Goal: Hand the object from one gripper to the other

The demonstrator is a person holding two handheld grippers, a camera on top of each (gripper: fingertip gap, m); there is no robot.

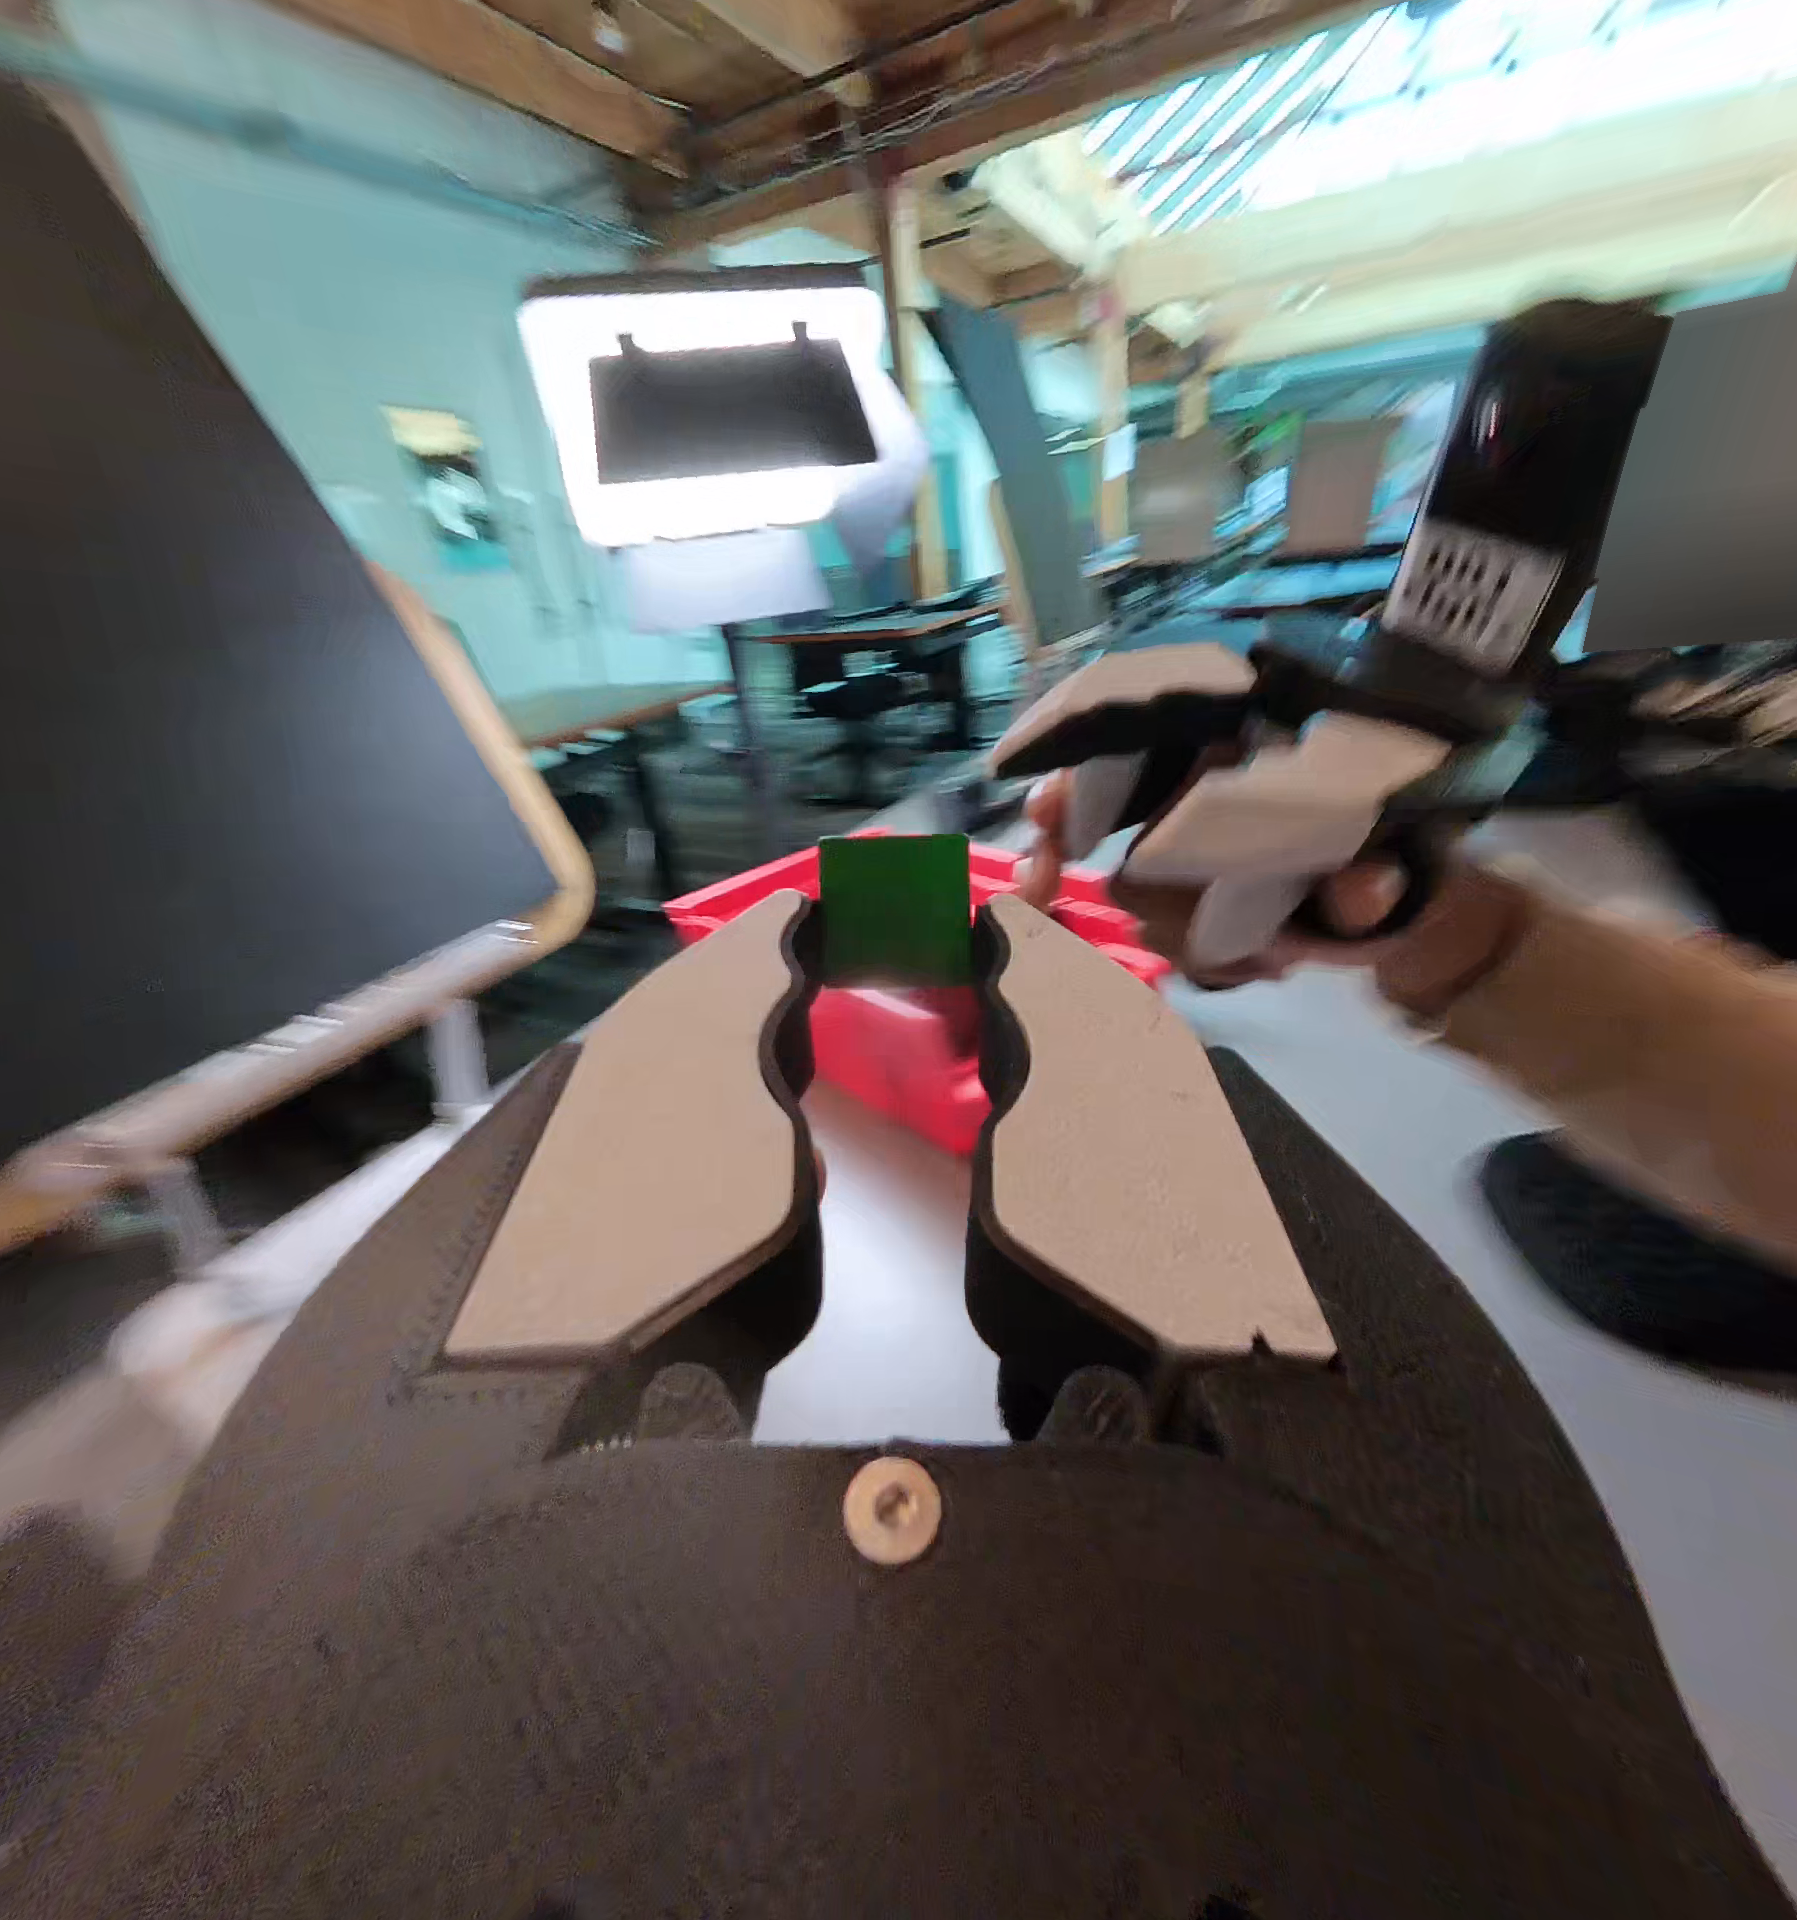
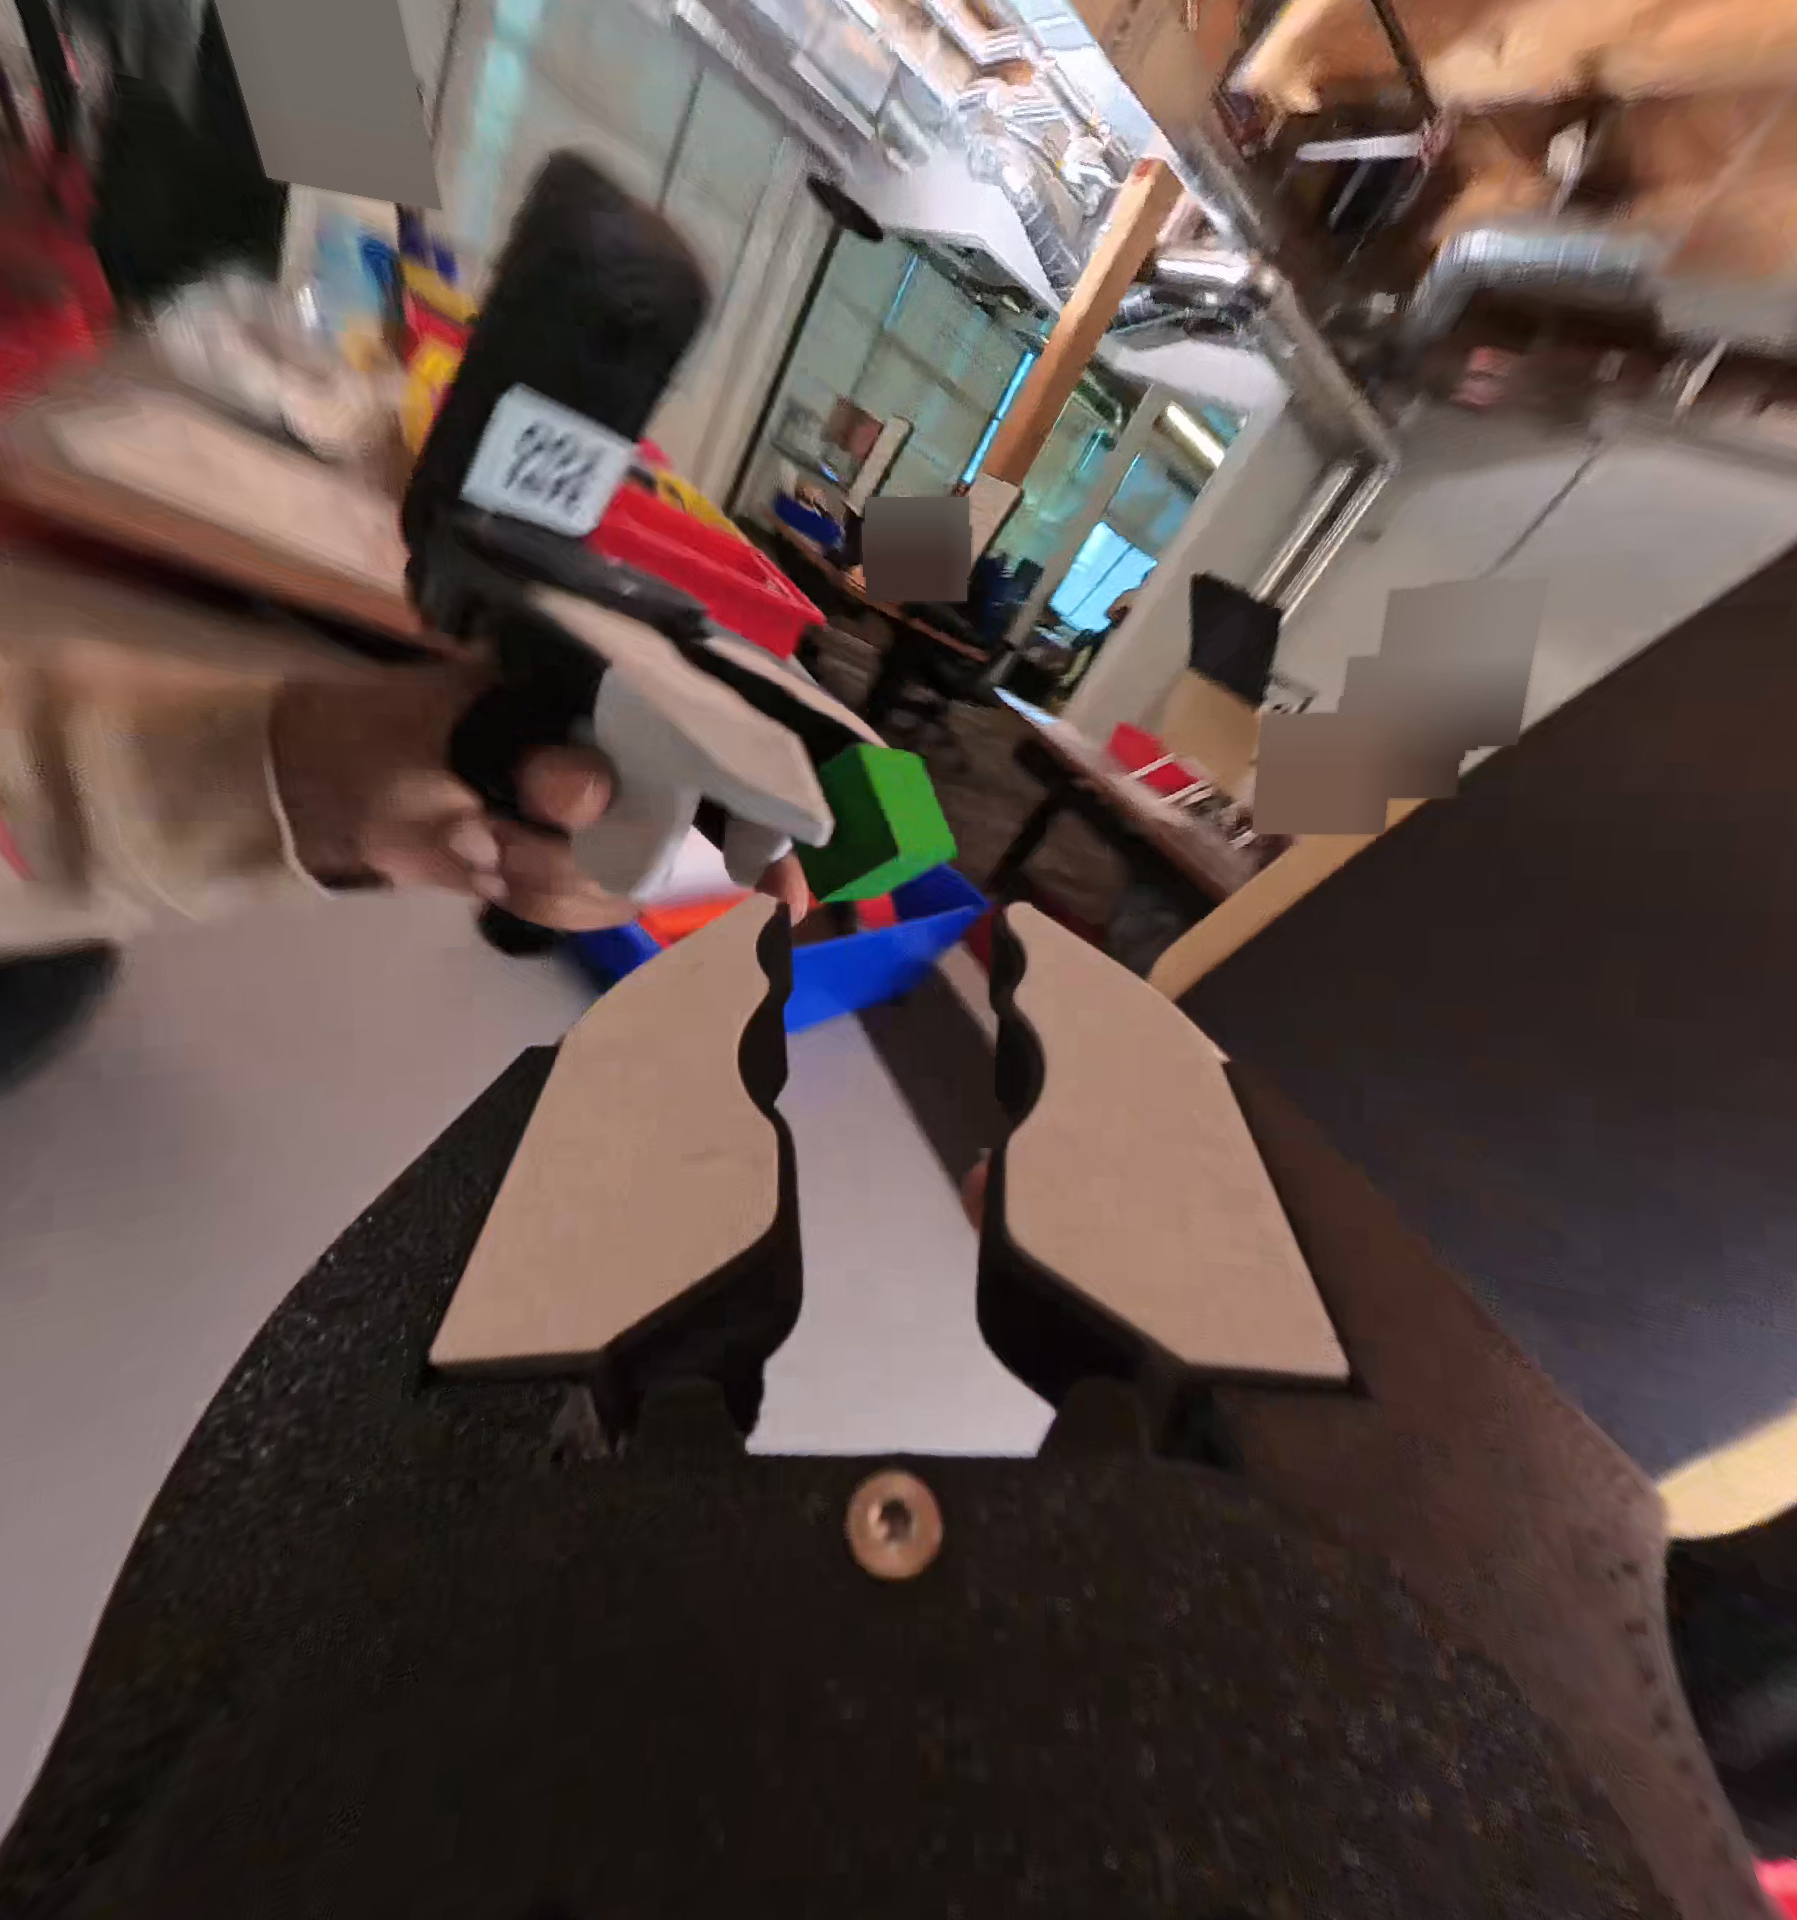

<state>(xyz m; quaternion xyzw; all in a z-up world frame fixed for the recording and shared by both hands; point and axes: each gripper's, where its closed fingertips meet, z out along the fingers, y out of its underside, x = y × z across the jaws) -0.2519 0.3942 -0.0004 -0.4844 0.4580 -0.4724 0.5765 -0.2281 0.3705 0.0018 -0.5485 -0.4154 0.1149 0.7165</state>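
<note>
Left gripper [image 1: 894,914]: clenching the one green block [image 1: 894,909] at its fingertips, above the table [image 1: 1393,1091].
Right gripper [image 2: 889,925]: jaws parted, gripping nothing, hovering near the block.
Room: red bin [image 1: 904,1060] lying just beyond; blue bin [image 2: 873,961] sitting by the table edge.
Count: two grippers, one block.

Bright green block [image 1: 894,909], darker on its shaded face, sits between the tan fingers [image 1: 655,1132] of the left gripper [image 1: 895,914], whose body is speckled black. Red bin [image 1: 894,1070] behind it, on a pale grey desk [image 1: 1393,1143]. Right gripper [image 2: 892,920]: same tan fingers [image 2: 645,1143], same grainy black shell, brass-coloured screw [image 2: 894,1524] at centre. Blue bin [image 2: 873,961] near the desk's far edge, orange and red showing inside it. Black panel [image 2: 1548,1039] with a light wood edge at the desk's right side.
</note>
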